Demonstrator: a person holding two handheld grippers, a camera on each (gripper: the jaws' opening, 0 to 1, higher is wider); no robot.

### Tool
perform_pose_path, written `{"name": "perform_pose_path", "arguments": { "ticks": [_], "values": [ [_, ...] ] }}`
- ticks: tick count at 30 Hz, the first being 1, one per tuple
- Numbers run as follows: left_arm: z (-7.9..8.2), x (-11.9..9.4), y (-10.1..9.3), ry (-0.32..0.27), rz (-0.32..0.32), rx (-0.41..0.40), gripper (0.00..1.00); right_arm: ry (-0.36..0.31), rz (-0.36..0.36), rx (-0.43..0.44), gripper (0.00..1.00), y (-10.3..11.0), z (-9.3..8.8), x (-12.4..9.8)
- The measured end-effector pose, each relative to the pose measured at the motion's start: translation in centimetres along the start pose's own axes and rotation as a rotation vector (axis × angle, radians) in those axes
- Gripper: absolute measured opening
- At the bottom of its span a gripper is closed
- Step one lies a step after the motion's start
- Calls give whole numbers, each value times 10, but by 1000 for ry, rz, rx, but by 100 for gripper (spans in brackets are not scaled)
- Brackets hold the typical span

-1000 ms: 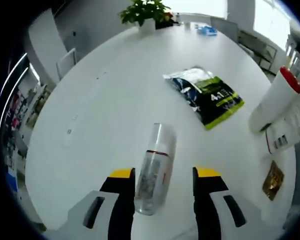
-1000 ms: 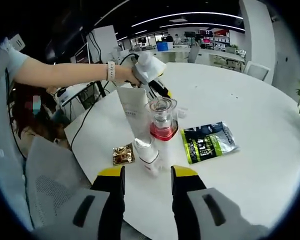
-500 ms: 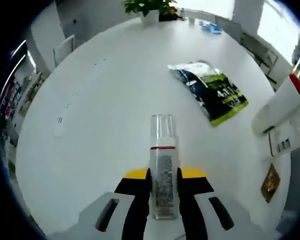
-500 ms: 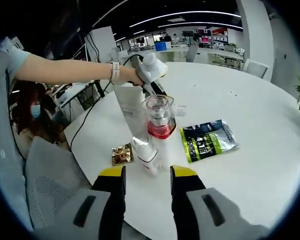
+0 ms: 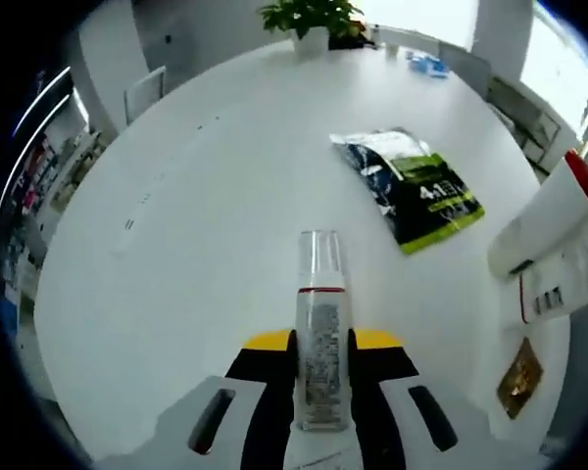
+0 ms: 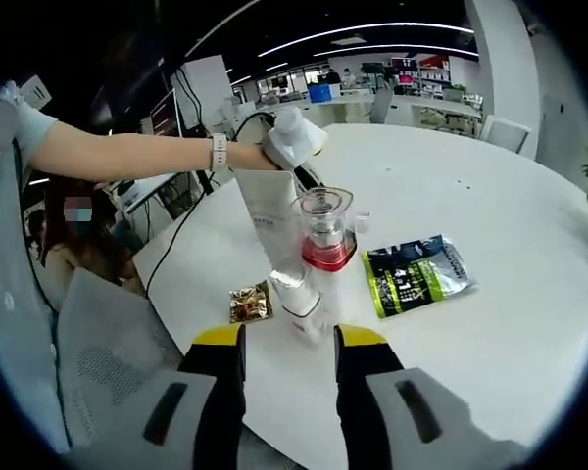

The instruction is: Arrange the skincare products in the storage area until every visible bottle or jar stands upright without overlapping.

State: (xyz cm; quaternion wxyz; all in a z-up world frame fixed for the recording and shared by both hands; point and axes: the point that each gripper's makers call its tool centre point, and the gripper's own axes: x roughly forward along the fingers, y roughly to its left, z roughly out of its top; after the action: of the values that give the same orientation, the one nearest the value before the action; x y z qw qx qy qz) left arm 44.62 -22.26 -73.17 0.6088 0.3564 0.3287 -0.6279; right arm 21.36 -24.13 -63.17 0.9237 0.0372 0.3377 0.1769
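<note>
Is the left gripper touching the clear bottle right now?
Touching. In the left gripper view, the left gripper has both jaws pressed against the sides of the clear bottle, with no gap.

The green-and-black pouch reads "4in1"; other labels are too blurred.

My left gripper has two black jaws capped with yellow tips, set on a pale grey body with a dark oval slot on each side. My right gripper is built the same: black jaws, yellow caps, grey housing, dark slots. My arm wears a short light-blue sleeve and a pale wristwatch, its hand on a white rounded handle.
</note>
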Motion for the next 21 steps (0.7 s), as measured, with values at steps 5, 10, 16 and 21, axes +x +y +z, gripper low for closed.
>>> {"name": "perform_pose_path", "arguments": {
  "ticks": [5,10,16,21],
  "values": [
    [-1,-11,-5,-57,17,-95,16,2,6,-3,36,4,-2,-1],
    [-4,-29,-9,-89,53,-138,16,-9,5,-8,35,11,-1,-3],
    [-8,-47,-19,-149,85,-195,16,-28,19,-5,33,20,-1,-5],
    [-14,-61,-24,-203,109,-246,16,-47,34,5,33,32,1,-8]
  ]
}}
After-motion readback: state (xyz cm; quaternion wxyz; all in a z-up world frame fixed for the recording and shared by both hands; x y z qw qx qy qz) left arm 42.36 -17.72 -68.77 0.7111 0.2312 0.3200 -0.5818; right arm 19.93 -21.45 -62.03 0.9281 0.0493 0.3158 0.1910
